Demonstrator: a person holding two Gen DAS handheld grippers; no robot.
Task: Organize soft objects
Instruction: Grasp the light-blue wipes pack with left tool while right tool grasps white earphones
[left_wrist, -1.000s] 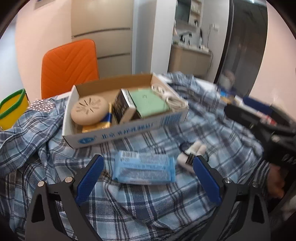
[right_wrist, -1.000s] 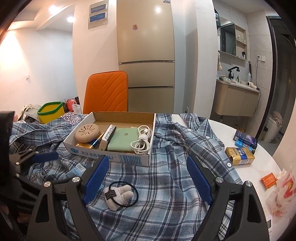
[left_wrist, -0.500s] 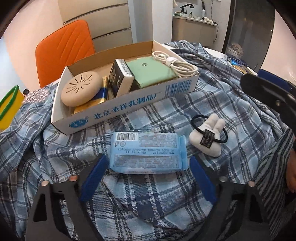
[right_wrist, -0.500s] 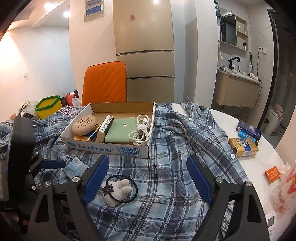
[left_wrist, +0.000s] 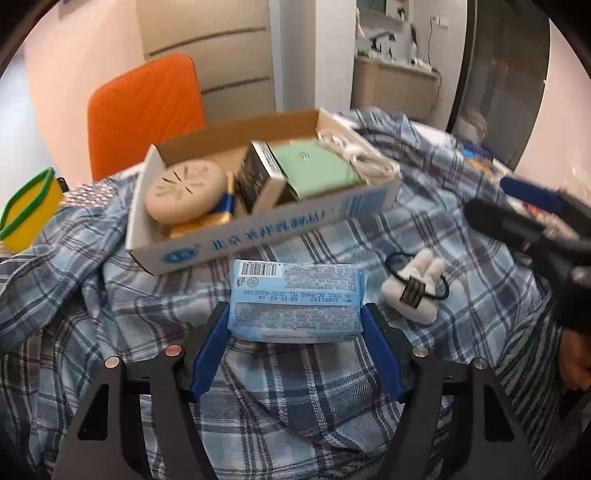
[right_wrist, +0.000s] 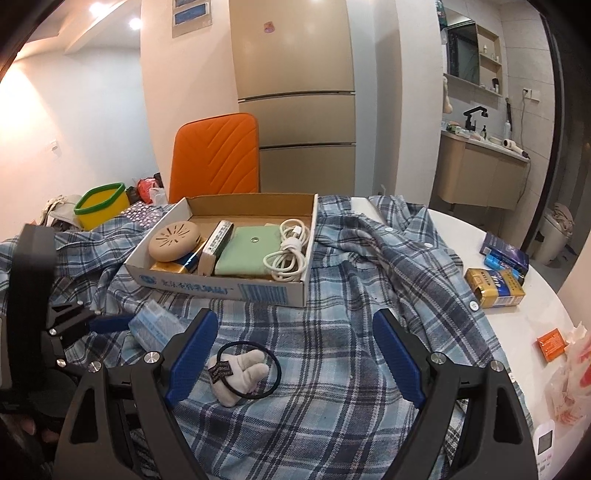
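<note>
My left tool has its blue jaws closing on the blue tissue pack, one jaw at each short end; the pack sits between them, and whether the pads are pressing yet I cannot tell. The pack lies on the plaid shirt just in front of the cardboard box, close to its printed front wall. To the right of the pack, also in front of the box, lies the white plush hair tie with its black elastic loop. My right tool is released, its jaws spread wide with nothing gripped; it hangs over the shirt in front of the box, and the hair tie lies on the cloth near its left jaw. Inside the box I see a round beige disc, a green pouch and a coiled white cable. Behind the box stands an orange chair. Right of the box, past the shirt's edge, a yellow carton rests on the white desk
</note>
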